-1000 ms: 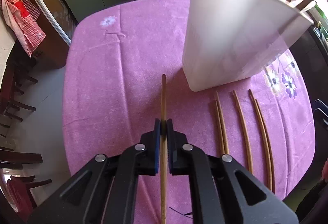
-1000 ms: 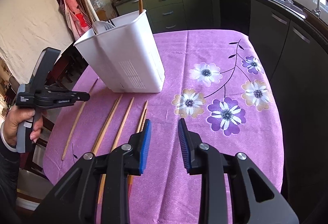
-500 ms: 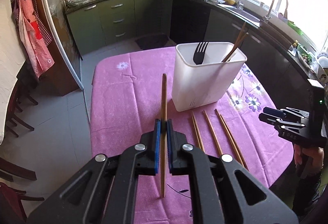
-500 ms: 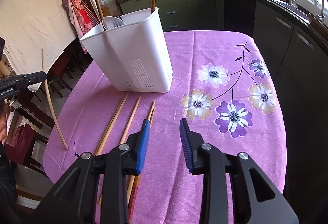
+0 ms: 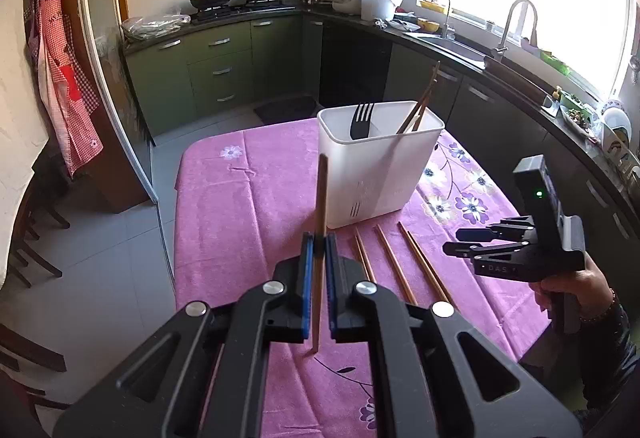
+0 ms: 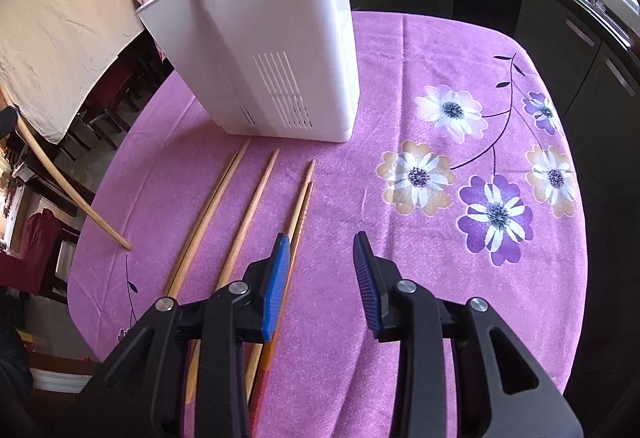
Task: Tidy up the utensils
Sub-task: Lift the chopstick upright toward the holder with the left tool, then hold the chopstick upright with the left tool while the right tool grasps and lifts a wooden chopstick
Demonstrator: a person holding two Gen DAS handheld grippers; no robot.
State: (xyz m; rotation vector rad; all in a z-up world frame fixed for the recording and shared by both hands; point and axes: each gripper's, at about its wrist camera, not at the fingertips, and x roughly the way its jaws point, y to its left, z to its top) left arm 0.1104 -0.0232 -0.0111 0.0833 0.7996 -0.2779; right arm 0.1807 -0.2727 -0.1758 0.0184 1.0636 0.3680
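My left gripper (image 5: 316, 242) is shut on a wooden chopstick (image 5: 320, 197) and holds it well above the table, pointing toward the white utensil holder (image 5: 380, 173). The holder has a black fork (image 5: 361, 119) and chopsticks (image 5: 420, 103) in it. The held chopstick also shows at the left of the right wrist view (image 6: 60, 177). My right gripper (image 6: 320, 250) is open and empty, low over the table, just right of several chopsticks (image 6: 256, 197) that lie in front of the holder (image 6: 272, 49). It also shows in the left wrist view (image 5: 472, 242).
The table wears a purple flowered cloth (image 6: 460, 173). Its left edge drops to a tiled floor (image 5: 100, 270) with dark chairs (image 5: 28, 222). Green kitchen cabinets (image 5: 224, 65) and a sink counter (image 5: 500, 65) stand behind and to the right.
My left gripper has lifted the chopstick higher and back from the table. My right gripper has dropped lower and forward, closer to the lying chopsticks and the holder.
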